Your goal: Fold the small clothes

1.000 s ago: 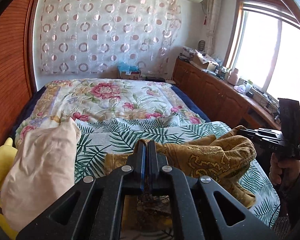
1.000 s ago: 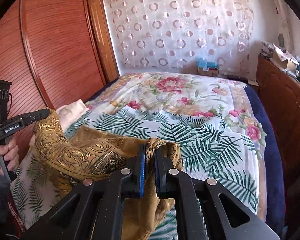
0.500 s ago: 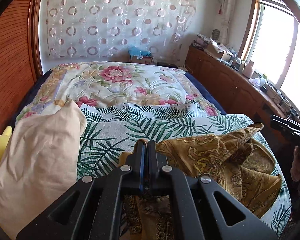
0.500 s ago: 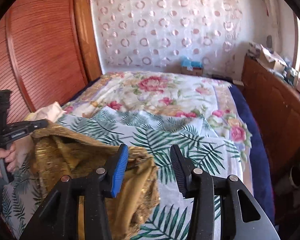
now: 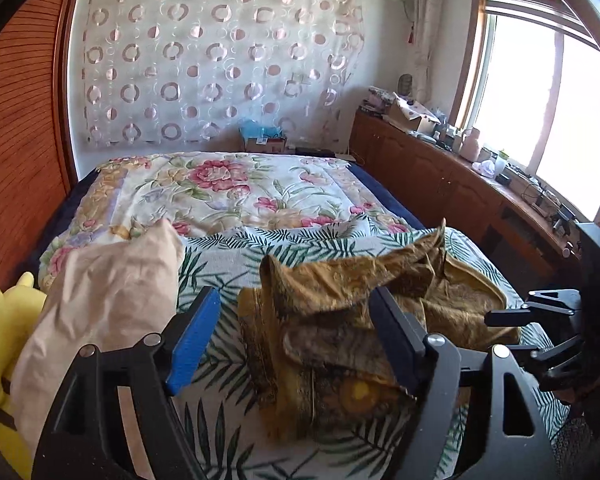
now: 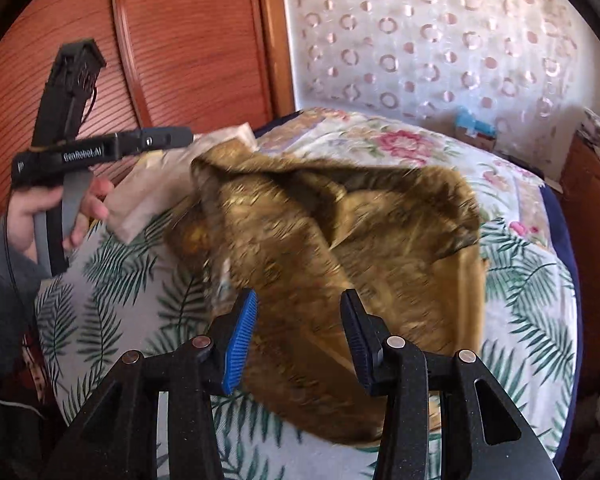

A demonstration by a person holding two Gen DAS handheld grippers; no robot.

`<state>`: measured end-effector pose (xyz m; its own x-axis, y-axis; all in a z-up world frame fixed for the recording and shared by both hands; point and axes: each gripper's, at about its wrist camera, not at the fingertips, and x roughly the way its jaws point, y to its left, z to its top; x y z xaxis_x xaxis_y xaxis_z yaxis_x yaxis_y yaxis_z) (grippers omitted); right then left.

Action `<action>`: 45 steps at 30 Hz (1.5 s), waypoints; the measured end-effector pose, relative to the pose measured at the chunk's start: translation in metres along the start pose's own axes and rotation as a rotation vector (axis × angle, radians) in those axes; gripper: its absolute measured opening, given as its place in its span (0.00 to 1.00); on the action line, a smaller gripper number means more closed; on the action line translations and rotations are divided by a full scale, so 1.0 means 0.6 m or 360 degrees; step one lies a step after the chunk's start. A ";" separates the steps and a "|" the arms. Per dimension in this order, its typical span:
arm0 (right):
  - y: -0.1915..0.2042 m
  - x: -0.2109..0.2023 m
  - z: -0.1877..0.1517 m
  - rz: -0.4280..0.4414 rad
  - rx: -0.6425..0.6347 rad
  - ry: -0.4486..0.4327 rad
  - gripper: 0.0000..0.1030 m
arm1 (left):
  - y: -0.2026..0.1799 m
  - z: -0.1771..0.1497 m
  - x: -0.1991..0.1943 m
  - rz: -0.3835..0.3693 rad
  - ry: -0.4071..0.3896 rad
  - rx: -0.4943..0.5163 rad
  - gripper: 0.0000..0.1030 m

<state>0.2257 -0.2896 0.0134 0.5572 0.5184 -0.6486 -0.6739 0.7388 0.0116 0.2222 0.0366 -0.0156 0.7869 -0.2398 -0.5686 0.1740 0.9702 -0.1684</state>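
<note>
A small gold-brown patterned garment [image 5: 352, 312] lies crumpled on the palm-leaf sheet [image 5: 224, 264]; it also shows, blurred, in the right wrist view [image 6: 340, 240]. My left gripper [image 5: 296, 328] is open and empty just above the garment's near-left part. My right gripper [image 6: 298, 332] is open and empty over the garment's near edge. The left gripper also shows in the right wrist view [image 6: 180, 138], held above the garment's left end. The right gripper shows at the right edge of the left wrist view [image 5: 500, 332].
A beige pillow [image 5: 100, 304] and a yellow plush toy [image 5: 0, 320] lie left of the garment. A floral quilt [image 5: 228, 188] covers the far bed. A wooden wardrobe [image 6: 160, 40] stands at the left, a wooden cabinet [image 5: 440, 176] with clutter at the right.
Both grippers were shut on the garment a second ago. The right one opened first, then the left, and the garment has dropped in a heap onto the sheet.
</note>
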 end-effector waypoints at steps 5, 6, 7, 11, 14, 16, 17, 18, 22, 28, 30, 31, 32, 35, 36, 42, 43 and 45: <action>0.015 0.031 -0.029 0.0019 -0.0057 0.0105 0.44 | 0.001 -0.034 -0.024 -0.0038 0.0023 -0.0028 0.75; 0.017 0.042 -0.031 0.0019 -0.0063 0.0121 0.44 | 0.000 -0.041 -0.026 -0.0047 0.0034 -0.0029 0.75; 0.021 0.051 -0.034 0.0013 -0.0074 0.0140 0.44 | -0.001 -0.045 -0.027 -0.0051 0.0043 -0.0026 0.75; 0.042 0.075 -0.051 -0.0010 -0.0147 0.0188 0.44 | -0.004 -0.059 -0.028 -0.0055 0.0070 -0.0022 0.75; 0.042 0.088 -0.058 -0.0040 -0.0178 0.0201 0.44 | -0.007 -0.064 -0.028 -0.0054 0.0079 -0.0019 0.75; 0.043 0.091 -0.059 -0.0047 -0.0196 0.0201 0.44 | -0.010 -0.065 -0.031 -0.0054 0.0079 -0.0013 0.75; 0.045 0.094 -0.060 -0.0057 -0.0206 0.0198 0.38 | -0.011 -0.064 -0.030 -0.0053 0.0078 -0.0012 0.75; 0.046 0.096 -0.061 -0.0092 -0.0227 0.0194 0.32 | -0.009 -0.065 -0.030 -0.0056 0.0079 -0.0015 0.75; 0.036 0.087 -0.064 -0.0110 -0.0237 0.0190 0.17 | -0.011 -0.066 -0.030 -0.0057 0.0081 -0.0013 0.75; 0.038 0.074 -0.069 -0.0089 -0.0231 0.0182 0.02 | -0.016 -0.067 -0.029 -0.0059 0.0098 -0.0010 0.75; 0.034 0.059 -0.062 -0.0056 -0.0225 0.0155 0.02 | -0.018 -0.067 -0.027 -0.0057 0.0102 -0.0008 0.75; 0.030 0.047 -0.055 -0.0060 -0.0220 0.0122 0.02 | -0.017 -0.067 -0.027 -0.0053 0.0105 -0.0007 0.75; 0.023 0.032 -0.047 -0.0064 -0.0205 0.0083 0.02 | -0.017 -0.067 -0.027 -0.0048 0.0105 -0.0007 0.75; -0.002 -0.005 -0.015 -0.0101 -0.0184 -0.0023 0.02 | -0.013 -0.064 -0.024 -0.0042 0.0102 -0.0016 0.75; -0.011 -0.014 -0.005 -0.0129 -0.0182 -0.0053 0.02 | -0.012 -0.063 -0.023 -0.0040 0.0102 -0.0018 0.75; -0.064 -0.033 0.054 -0.0304 -0.0198 -0.0165 0.02 | -0.012 -0.063 -0.013 -0.0044 0.0116 -0.0021 0.75; -0.073 -0.030 0.062 -0.0344 -0.0194 -0.0177 0.02 | -0.013 -0.064 -0.012 -0.0041 0.0120 -0.0022 0.75; -0.094 -0.013 0.074 -0.0401 -0.0167 -0.0170 0.02 | -0.014 -0.060 -0.004 -0.0042 0.0125 -0.0014 0.75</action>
<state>0.2807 -0.3165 0.0515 0.7575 0.3705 -0.5375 -0.5509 0.8045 -0.2220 0.1977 0.0276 -0.0416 0.7332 -0.2674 -0.6252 0.1887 0.9633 -0.1907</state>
